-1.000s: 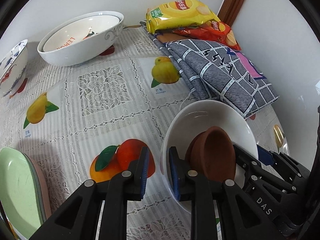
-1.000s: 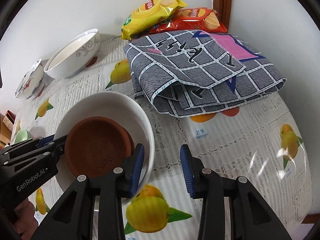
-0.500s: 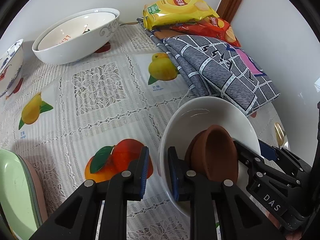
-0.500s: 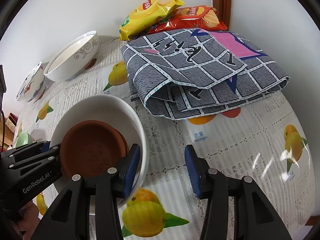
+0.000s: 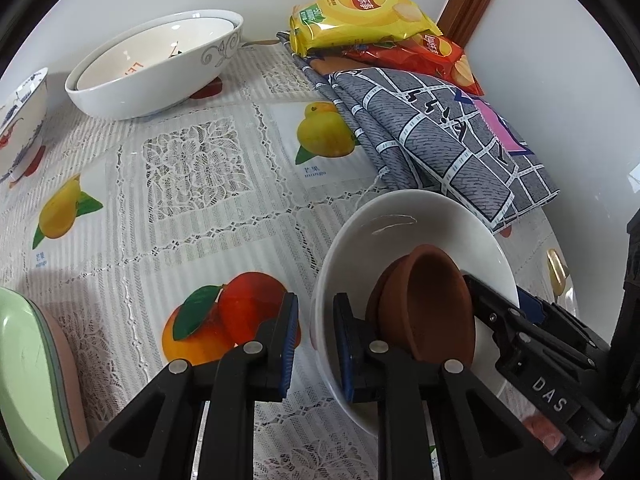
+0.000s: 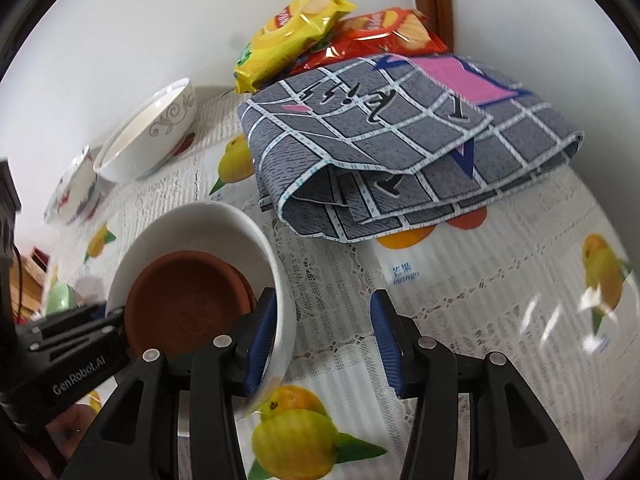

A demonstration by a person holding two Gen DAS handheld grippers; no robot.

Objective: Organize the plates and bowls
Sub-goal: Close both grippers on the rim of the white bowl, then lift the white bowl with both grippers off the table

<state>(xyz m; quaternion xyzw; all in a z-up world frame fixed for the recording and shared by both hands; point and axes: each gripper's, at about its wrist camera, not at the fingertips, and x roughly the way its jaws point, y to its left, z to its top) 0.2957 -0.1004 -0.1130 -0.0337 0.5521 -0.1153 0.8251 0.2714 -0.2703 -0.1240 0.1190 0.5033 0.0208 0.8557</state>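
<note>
White bowl [image 5: 404, 232] sits tilted near the right end of the tabletop [image 5: 200, 208], its rim lifted on my side, with brown clay saucers [image 5: 428, 304] nested inside it.

My left tongs [image 5: 316, 336] straddle the bowl's near rim: one pad outside, one inside against the wall. The jaws are closing on that rim, the gap between them narrow, though I cannot tell whether the outer pad touches yet.

My right tongs [image 6: 322, 332] stand apart. The left finger reaches into the bowl beside the saucers; the other hangs over bare tablecloth, clear of everything, so nothing is clamped.

Folded grey checked cloth [image 6: 384, 152] lies just beyond the bowl, towards the wall. Behind it a yellow crisp packet [image 6: 292, 36] overlaps a red crisp packet [image 6: 376, 36] in the corner.

Farther along the wall: a large white bowl with grey scrollwork [image 5: 160, 68], a smaller bowl nested in it. Beside that, a painted bowl [image 5: 20, 120] at the view's edge.

Near left edge: stacked plates [image 5: 28, 380], green on top, pink beneath.
</note>
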